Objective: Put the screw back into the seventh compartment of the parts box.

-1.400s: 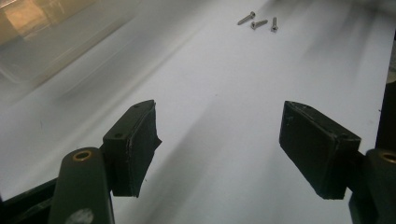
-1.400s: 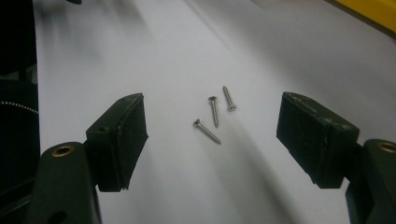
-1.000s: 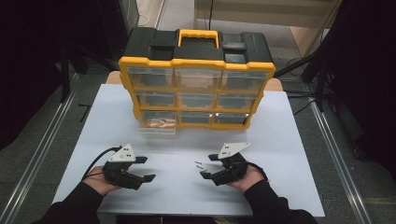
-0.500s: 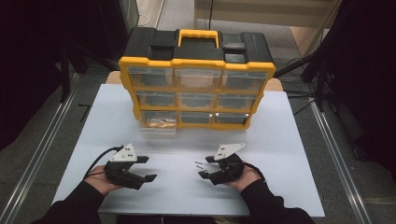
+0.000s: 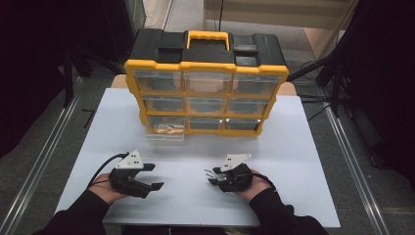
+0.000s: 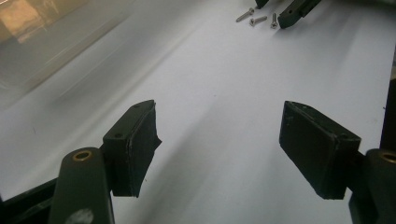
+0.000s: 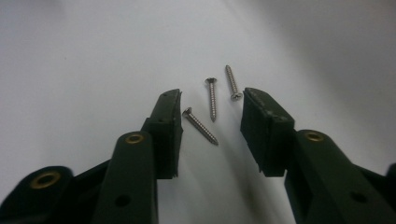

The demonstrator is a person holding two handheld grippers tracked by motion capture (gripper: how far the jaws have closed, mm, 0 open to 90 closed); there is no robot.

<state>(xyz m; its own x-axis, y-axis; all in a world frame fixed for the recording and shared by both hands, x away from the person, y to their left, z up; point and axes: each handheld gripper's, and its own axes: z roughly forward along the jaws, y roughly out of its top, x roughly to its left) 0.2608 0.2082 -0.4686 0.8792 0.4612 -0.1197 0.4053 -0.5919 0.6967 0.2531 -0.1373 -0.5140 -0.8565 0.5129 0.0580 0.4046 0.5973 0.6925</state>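
Note:
Three small silver screws [image 7: 212, 99] lie loose on the white table [image 5: 293, 161], close together. My right gripper [image 7: 211, 114] rests low over them with a jaw on either side. Its jaws have just been closing, and the pads [image 7: 261, 126] stand clear of the screws. In the high view the right gripper [image 5: 211, 176] points left at the screws [image 5: 208, 172]. My left gripper [image 5: 156, 176] sits on the table's left, open and empty, pointing right. From the left gripper [image 6: 222, 126] view the screws [image 6: 254, 17] lie far ahead.
A yellow-and-black organizer [image 5: 205, 93] with clear drawers stands upright at the back of the table. Its bottom-left drawer [image 5: 165, 131] is pulled out toward me, with small parts inside. Metal rails run along both table sides.
The right gripper's jaws have drawn closer together around the screws. Both hands have stayed almost where they were, and the left gripper looks the same.

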